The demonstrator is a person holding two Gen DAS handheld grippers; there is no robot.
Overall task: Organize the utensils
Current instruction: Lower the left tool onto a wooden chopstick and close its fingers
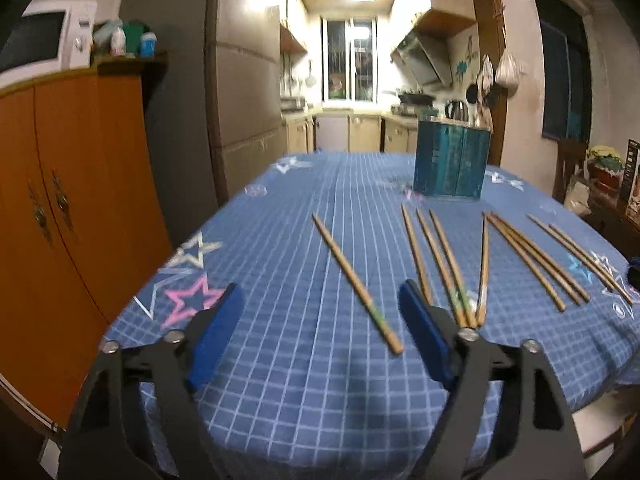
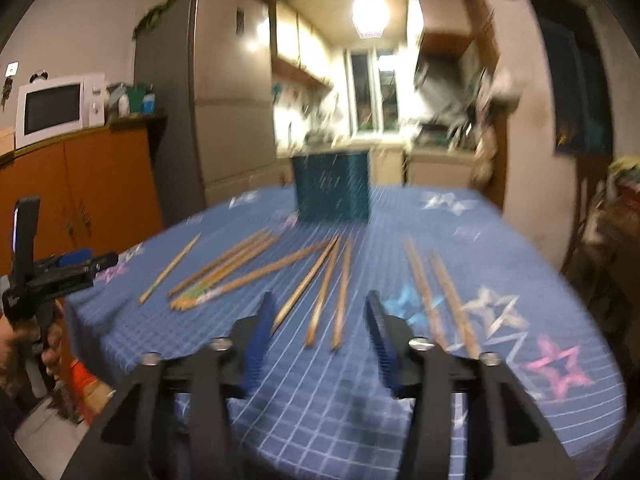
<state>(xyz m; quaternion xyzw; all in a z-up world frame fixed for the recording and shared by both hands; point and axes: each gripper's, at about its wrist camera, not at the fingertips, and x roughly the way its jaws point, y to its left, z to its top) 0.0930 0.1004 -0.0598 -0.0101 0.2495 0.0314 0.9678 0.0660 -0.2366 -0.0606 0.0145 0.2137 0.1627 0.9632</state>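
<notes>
Several wooden chopsticks lie loose on the blue checked tablecloth (image 1: 304,376). One single chopstick (image 1: 356,282) lies just ahead of my left gripper (image 1: 320,304), which is open and empty above the near table edge. More chopsticks (image 1: 444,264) lie to its right. A teal box-shaped holder (image 1: 452,158) stands at the far side. In the right wrist view, my right gripper (image 2: 318,312) is open and empty, just behind a group of chopsticks (image 2: 324,292). The holder (image 2: 331,186) stands beyond. The left gripper (image 2: 76,266) shows at the left edge.
An orange cabinet (image 1: 68,216) with a white microwave (image 1: 44,40) stands left of the table. A grey fridge (image 1: 244,92) is behind it. The kitchen opens beyond the table's far end. Cluttered furniture (image 1: 604,184) stands at the right.
</notes>
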